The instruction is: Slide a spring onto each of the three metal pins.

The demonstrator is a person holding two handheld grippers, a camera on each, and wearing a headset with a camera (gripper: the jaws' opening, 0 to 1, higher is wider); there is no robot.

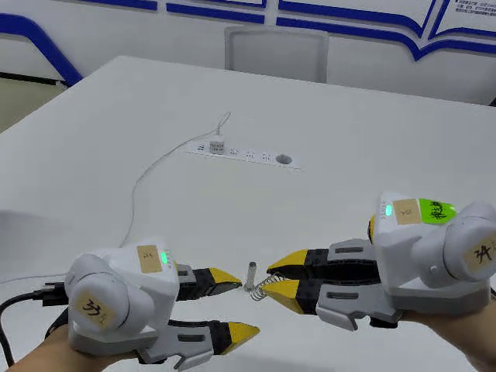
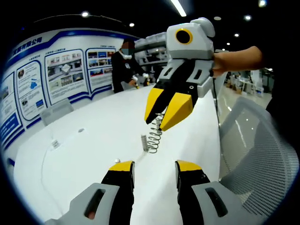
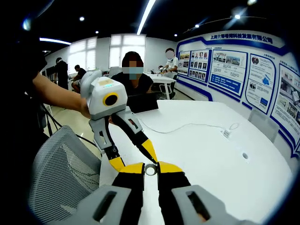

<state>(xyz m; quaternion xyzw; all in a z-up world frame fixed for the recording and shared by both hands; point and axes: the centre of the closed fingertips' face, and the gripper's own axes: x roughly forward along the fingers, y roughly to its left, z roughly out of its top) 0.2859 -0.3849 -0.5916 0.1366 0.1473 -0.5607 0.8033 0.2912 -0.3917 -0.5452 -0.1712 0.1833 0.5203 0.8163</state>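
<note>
A short metal pin (image 1: 252, 274) stands upright on the white table (image 1: 155, 116) between the two grippers. My right gripper (image 1: 280, 277) comes in from the right and is shut on a small coil spring (image 1: 266, 286). The spring's free end hangs down right beside the pin. In the left gripper view the spring (image 2: 154, 137) dangles from the right gripper (image 2: 162, 116), next to the pin (image 2: 144, 140). My left gripper (image 1: 239, 306) is open with nothing between its jaws, just left of the pin. The right gripper view has the spring (image 3: 150, 169) end-on between its own jaws, with the left gripper (image 3: 133, 157) opposite.
A white power strip (image 1: 244, 153) with a thin cable (image 1: 143, 182) lies at mid-table. A grey chair (image 1: 275, 50) stands at the far edge. A mesh chair (image 2: 255, 140) sits close beside the near table edge. People stand further back in the room.
</note>
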